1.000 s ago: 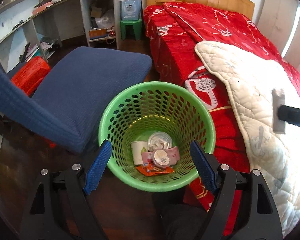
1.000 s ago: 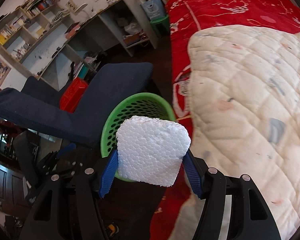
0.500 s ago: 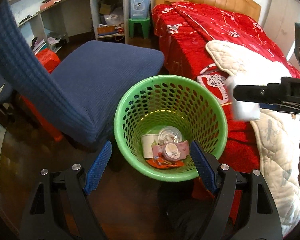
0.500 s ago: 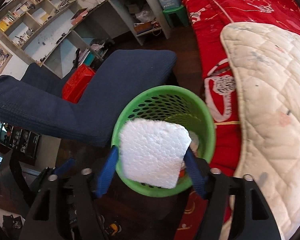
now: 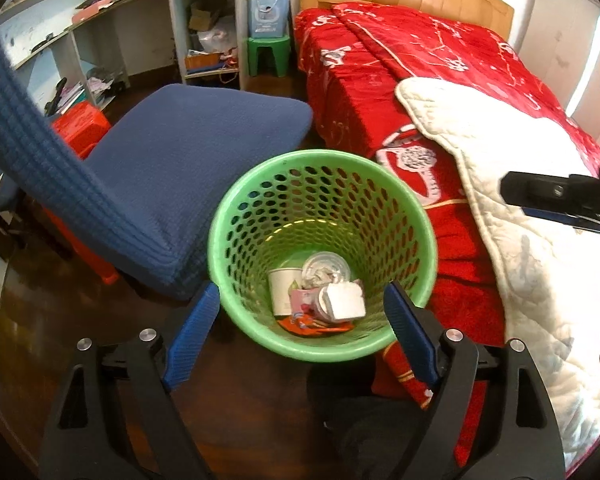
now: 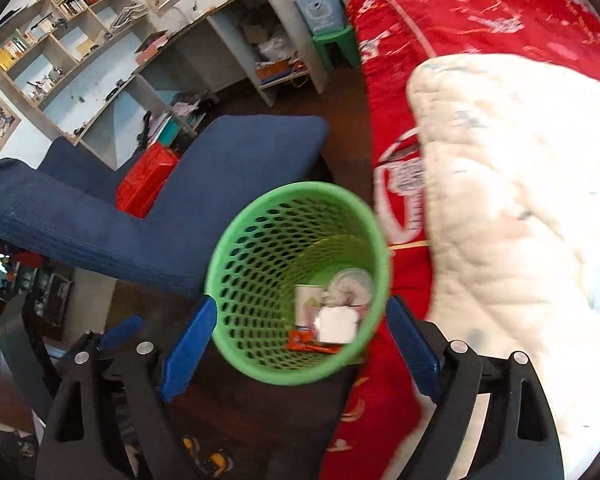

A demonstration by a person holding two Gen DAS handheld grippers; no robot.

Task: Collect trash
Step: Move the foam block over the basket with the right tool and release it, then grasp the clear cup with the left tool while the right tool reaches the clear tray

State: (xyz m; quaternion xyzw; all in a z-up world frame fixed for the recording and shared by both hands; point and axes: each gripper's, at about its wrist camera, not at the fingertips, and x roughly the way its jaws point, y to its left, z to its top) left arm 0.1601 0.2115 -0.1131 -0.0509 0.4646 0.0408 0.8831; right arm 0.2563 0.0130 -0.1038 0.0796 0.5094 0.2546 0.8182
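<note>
A green perforated plastic wastebasket (image 5: 324, 208) stands on the dark wooden floor (image 5: 100, 320), between a blue fabric chair (image 5: 188, 152) and a bed with a red patterned cover (image 5: 400, 80) and a cream quilt (image 5: 520, 240). A white foam block (image 5: 346, 301) lies inside on cups and wrappers. The left tool (image 5: 300, 332) is spread wide, empty. The right tool (image 6: 300, 344) is opening its jaws above the basket, nothing between them. Cluttered white shelving (image 6: 100, 60) lines the wall.
</note>
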